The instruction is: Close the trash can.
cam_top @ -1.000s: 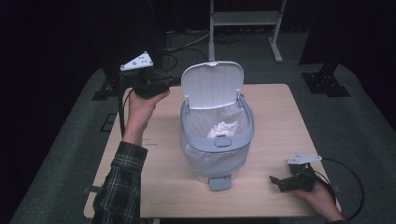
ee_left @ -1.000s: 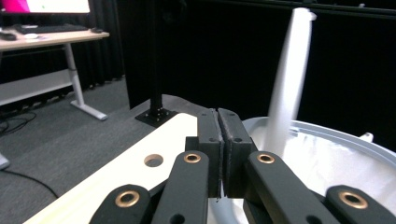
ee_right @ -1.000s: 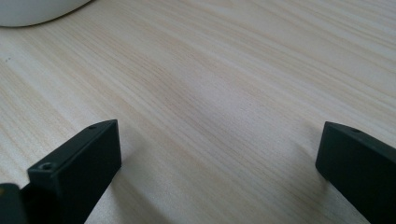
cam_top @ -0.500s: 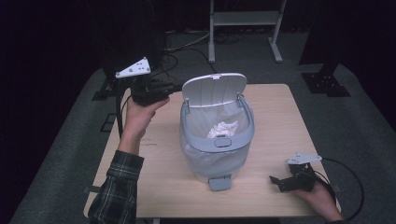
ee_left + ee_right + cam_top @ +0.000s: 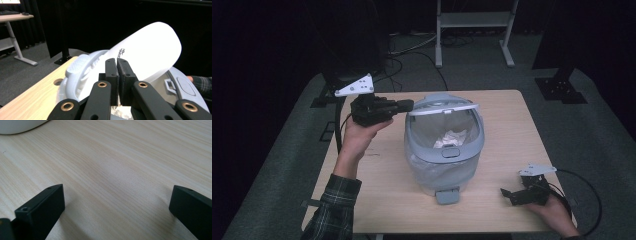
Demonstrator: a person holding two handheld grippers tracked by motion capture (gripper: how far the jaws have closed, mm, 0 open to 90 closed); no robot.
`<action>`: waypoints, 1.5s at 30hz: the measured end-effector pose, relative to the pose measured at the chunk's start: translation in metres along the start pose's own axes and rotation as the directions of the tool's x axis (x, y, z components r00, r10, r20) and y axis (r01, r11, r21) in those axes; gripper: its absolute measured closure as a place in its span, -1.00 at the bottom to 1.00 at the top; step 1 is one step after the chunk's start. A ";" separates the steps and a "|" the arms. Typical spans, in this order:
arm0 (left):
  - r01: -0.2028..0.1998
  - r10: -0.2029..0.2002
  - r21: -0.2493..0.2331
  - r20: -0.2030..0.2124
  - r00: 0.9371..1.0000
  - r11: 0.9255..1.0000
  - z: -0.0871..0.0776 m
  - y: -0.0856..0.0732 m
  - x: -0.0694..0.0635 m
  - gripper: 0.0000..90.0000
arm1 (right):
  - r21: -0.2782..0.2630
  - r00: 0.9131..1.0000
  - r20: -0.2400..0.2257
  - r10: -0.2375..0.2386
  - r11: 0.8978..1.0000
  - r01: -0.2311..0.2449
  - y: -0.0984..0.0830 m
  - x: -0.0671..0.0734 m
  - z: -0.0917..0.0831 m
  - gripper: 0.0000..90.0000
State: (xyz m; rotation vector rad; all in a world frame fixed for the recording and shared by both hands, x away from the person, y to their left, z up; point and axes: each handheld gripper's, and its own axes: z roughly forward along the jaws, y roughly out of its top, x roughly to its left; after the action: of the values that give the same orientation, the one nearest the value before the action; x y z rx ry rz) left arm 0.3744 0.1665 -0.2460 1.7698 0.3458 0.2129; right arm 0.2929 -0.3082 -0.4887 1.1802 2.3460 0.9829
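Two grippers in play, but just one is working. We've got the left gripper [image 5: 406, 106] at the far-left side of the bin [image 5: 444, 155], jaws pressed together w/ nothing between them, their tips against the back of the lid [image 5: 443, 106]. In the left gripper view the closed tips [image 5: 117, 65] sit right up to the white lid [image 5: 147, 55], which is tilted partway over the bin mouth. We judge the step to be pushing the lid shut.

To do it well, we'd push high on the lid near its middle, not at an edge, so it swings on its hinge w/o twisting. Go slow; the bin looks light and could slide toward the near-right. The crumpled paper [image 5: 451, 139] lies low inside the liner, so prob. no obstruction.

Our right gripper [image 5: 511, 196] rests on the table [image 5: 512, 135] at near right, jaws spread wide, holding nothing. It's well apart from the bin, but could brace the near wall if the bin slides.
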 end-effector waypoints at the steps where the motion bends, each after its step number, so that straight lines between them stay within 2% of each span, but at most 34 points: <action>1: -0.003 0.003 0.004 0.004 1.000 1.000 0.000 -0.001 -0.002 0.95 | 0.000 1.000 0.000 0.000 1.000 0.000 0.000 0.000 0.000 -1.00; 6: -0.011 0.010 0.016 0.027 1.000 1.000 0.001 -0.003 -0.011 0.95 | 0.000 1.000 0.000 0.000 1.000 0.000 0.000 0.000 0.000 -1.00; 19: -0.030 0.019 0.111 0.099 0.995 0.993 0.022 -0.005 -0.040 0.94 | 0.000 1.000 0.000 0.000 1.000 0.000 0.000 0.000 0.000 -1.00; 29: -0.066 0.046 0.176 0.116 0.992 0.982 0.041 0.000 -0.059 0.94 | 0.000 1.000 0.000 0.000 1.000 0.000 0.000 0.000 0.000 -1.00; 38: -0.081 0.057 0.206 0.121 0.991 0.975 0.052 0.005 -0.068 0.95 | 0.000 1.000 0.000 0.000 1.000 0.000 0.000 0.000 0.000 -1.00; 42: -0.091 0.063 0.233 0.126 0.990 0.968 0.059 0.006 -0.074 0.94 | 0.000 1.000 0.000 0.000 1.000 0.000 0.000 0.000 0.000 -1.00; 45: -0.093 0.061 0.237 0.136 0.989 0.967 0.063 0.006 -0.077 0.94 | 0.000 1.000 0.000 0.000 1.000 0.000 0.000 0.000 0.000 -1.00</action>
State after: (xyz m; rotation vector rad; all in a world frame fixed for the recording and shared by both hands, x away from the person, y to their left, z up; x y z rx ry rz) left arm 0.3236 0.0811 -0.2509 2.0304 0.2173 0.1152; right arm 0.2929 -0.3081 -0.4887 1.1808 2.3457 0.9831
